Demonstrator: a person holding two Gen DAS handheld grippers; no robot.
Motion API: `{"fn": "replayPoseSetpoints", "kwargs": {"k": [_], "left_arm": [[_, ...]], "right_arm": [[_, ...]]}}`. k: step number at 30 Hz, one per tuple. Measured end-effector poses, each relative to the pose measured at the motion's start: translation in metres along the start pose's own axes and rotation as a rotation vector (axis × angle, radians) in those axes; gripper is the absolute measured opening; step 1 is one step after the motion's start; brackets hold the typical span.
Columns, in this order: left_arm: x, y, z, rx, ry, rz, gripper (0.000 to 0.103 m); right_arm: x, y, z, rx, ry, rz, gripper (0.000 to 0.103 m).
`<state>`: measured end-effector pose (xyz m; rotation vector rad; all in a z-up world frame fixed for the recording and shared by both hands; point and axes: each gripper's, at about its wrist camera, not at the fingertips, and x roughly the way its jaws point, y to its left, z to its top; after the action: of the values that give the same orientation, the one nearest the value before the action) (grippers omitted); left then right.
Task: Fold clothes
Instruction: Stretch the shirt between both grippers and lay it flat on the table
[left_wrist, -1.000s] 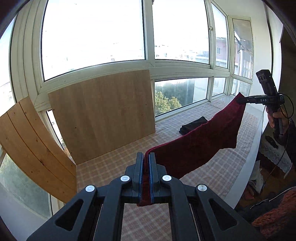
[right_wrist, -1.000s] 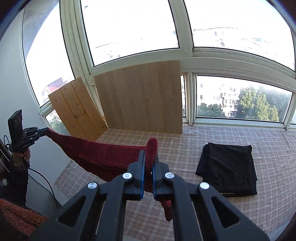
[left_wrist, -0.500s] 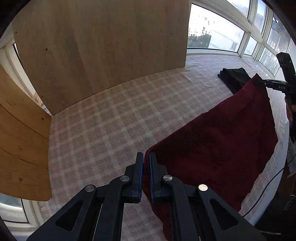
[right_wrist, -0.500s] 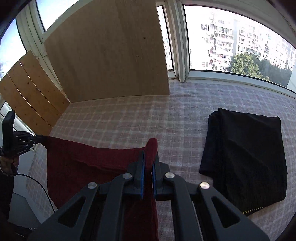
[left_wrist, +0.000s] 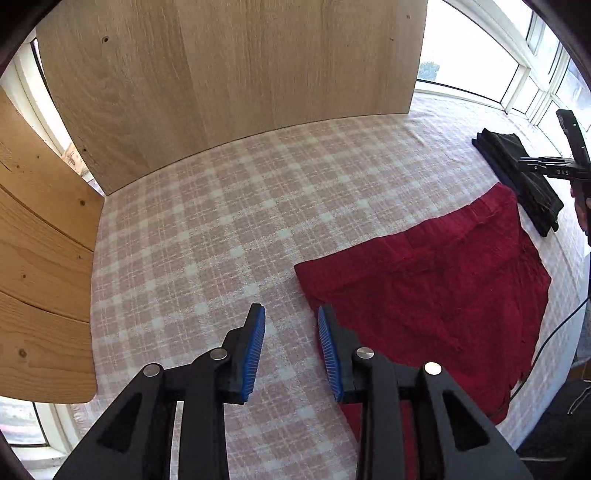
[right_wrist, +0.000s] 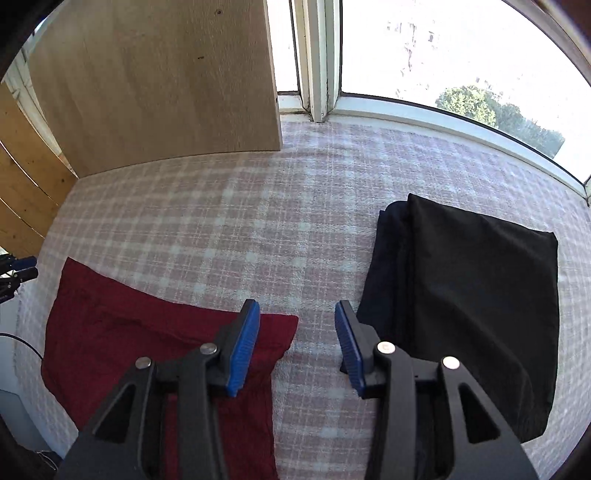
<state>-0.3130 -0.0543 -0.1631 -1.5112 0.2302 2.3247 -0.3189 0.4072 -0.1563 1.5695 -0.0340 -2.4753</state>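
Observation:
A dark red garment (left_wrist: 424, 295) lies flat on the checked cloth surface (left_wrist: 240, 221); it also shows in the right wrist view (right_wrist: 129, 339). My left gripper (left_wrist: 291, 321) is open and empty, just left of the garment's near-left corner. My right gripper (right_wrist: 297, 317) is open and empty, above the garment's right corner, with its left finger over the red cloth. The right gripper also shows in the left wrist view (left_wrist: 554, 170) beyond the garment's far corner.
A folded black garment (right_wrist: 469, 295) lies right of the red one, also in the left wrist view (left_wrist: 517, 173). A wooden board (left_wrist: 221, 74) leans against the windows at the back, with a slatted wooden panel (left_wrist: 37, 277) at the left. A cable (left_wrist: 554, 332) hangs off the surface's edge.
Both grippers lowered the red garment from the air onto the surface, then opened and let go of it. It now lies flat.

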Motion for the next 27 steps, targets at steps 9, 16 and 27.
{"fn": "replayPoseSetpoints", "kwargs": {"k": [9, 16, 27], "left_arm": [[0.048, -0.019, 0.029, -0.018, 0.061, -0.121, 0.029], [0.072, -0.029, 0.033, 0.034, 0.102, -0.096, 0.029], [0.064, -0.02, 0.029, 0.026, 0.063, -0.033, 0.029]], "right_arm": [[0.042, 0.039, -0.022, -0.057, 0.158, 0.078, 0.041], [0.071, 0.053, -0.025, -0.089, 0.221, 0.083, 0.007], [0.037, 0.045, -0.021, -0.023, 0.137, 0.157, 0.008]]}}
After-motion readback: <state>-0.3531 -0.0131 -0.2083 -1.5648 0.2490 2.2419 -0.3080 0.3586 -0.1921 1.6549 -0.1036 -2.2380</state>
